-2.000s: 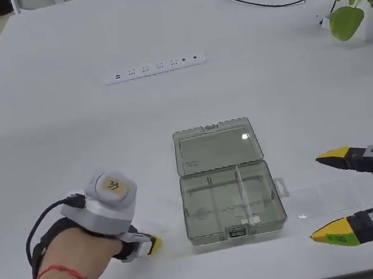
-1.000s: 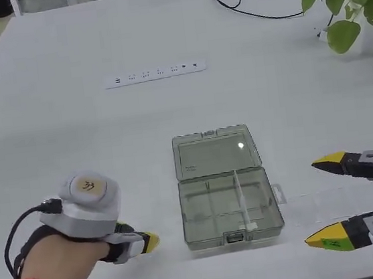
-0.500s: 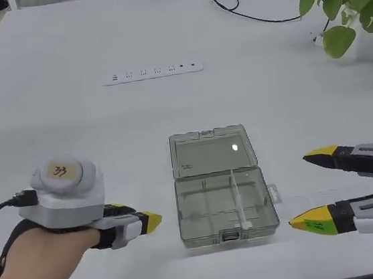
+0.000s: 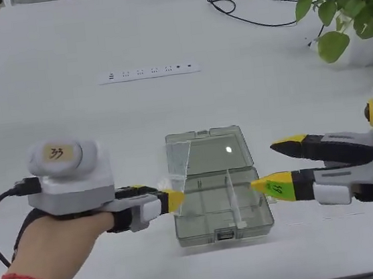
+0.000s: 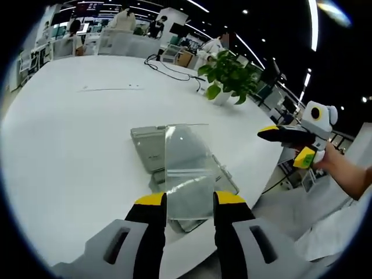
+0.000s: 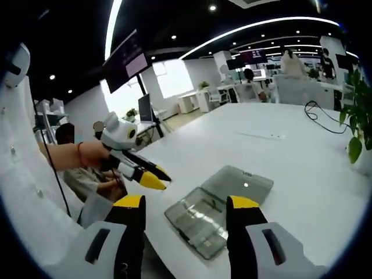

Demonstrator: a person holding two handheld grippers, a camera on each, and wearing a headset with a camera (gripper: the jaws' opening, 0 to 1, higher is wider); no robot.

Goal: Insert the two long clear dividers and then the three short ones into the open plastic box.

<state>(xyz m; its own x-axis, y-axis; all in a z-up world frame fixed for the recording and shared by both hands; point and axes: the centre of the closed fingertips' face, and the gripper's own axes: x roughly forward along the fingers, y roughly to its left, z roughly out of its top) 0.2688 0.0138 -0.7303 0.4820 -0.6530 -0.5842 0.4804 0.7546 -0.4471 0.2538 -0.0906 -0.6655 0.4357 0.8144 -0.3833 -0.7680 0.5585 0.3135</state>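
**Clear divider point(image 4: 179, 162) held over the box point(image 4: 197, 231)**

The divider is a glossy, see-through rectangular sheet. It stands on end above the open box's left rim, with its long axis running upward. The left tool point(image 4: 173, 200) pinches its lower end. Inside the box a second divider point(image 4: 232, 198) runs from hinge side to latch side. The right tool point(image 4: 265, 166) hovers just right of the box, jaws wide apart, above the white counter point(image 4: 68, 106).
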